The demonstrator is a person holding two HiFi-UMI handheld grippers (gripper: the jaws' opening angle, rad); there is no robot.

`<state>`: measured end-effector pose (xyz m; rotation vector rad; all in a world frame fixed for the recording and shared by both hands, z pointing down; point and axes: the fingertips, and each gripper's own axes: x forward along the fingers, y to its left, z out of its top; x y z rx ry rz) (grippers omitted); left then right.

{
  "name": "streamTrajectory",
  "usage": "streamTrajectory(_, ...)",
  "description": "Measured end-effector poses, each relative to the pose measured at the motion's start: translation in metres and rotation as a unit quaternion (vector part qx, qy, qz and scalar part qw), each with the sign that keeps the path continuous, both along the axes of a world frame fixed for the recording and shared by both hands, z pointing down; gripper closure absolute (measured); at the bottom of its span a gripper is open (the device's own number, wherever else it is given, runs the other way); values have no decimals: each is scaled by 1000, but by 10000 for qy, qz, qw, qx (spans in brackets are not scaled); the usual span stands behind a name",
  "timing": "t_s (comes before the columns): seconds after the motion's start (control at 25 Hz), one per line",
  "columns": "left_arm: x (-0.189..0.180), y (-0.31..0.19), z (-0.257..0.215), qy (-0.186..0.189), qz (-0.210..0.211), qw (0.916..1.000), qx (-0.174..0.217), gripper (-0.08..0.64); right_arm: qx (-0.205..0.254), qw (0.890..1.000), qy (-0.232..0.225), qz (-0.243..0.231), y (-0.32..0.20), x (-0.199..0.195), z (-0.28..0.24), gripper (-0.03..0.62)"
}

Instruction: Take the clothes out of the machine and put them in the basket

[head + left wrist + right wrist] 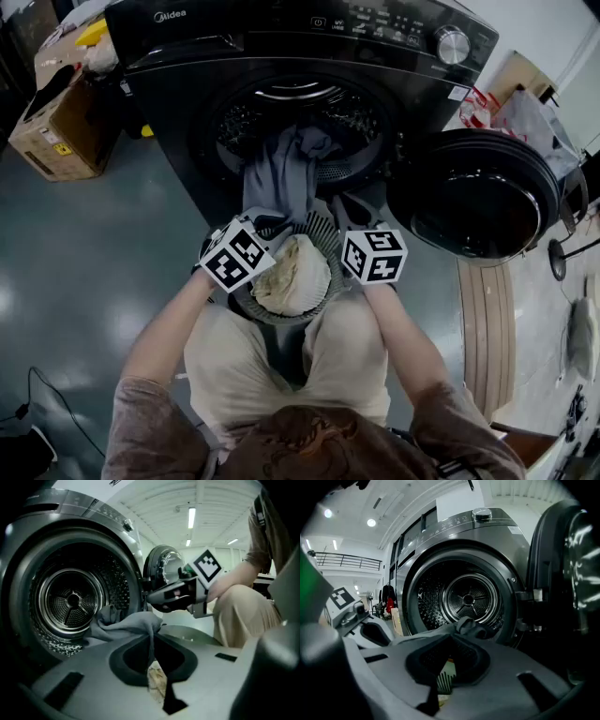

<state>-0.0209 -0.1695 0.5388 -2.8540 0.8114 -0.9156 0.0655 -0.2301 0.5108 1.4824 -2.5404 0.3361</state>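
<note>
A black front-loading washing machine (309, 56) stands with its round door (483, 192) swung open to the right. A grey garment (281, 173) hangs out of the drum mouth. My left gripper (269, 223) is shut on its lower end; in the left gripper view the cloth (136, 623) runs from the drum into the closed jaws (151, 637). My right gripper (352, 214) is beside it, shut (450, 639), with the garment (471, 626) just past its tip. A round grey basket (323, 239) sits below, holding a cream cloth (291, 277).
A cardboard box (61, 127) stands left of the machine. A wooden board (487, 328) lies on the floor at the right under the door. A black cable (47, 398) runs across the floor at lower left. The person's knees frame the basket.
</note>
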Motion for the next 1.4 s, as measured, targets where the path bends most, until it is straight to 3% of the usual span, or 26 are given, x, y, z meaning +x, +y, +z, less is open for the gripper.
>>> streamTrajectory(0.32, 11, 66, -15, 209, 586, 9978, -236, 531, -13, 9998, -111, 178, -3, 5, -1, 597)
streamTrajectory(0.52, 11, 79, -17, 200, 645, 9974, -252, 532, -51, 9997, -186, 175, -3, 3, -1, 597)
streamTrajectory(0.64, 9, 73, -12, 98, 468, 9986, -209, 509, -47, 9997, -210, 150, -1, 1, -2, 597)
streamTrajectory(0.84, 7, 60, -17, 246, 159, 9995, -99, 377, -48, 9996, -244, 130, 1, 0, -4, 597)
streamTrajectory(1.0, 4, 42, -18, 355, -102, 9993, -48, 329, -67, 9996, -252, 128, 2, 1, -2, 597)
streamTrajectory(1.2, -4, -6, -11, 549, -675, 9962, 0, 259, -79, 9995, -308, 15, 5, -4, -3, 597)
streamTrajectory(1.4, -7, -62, 3, 428, -1025, 9938, 85, 179, -97, 9991, -407, -53, 11, -5, -8, 597)
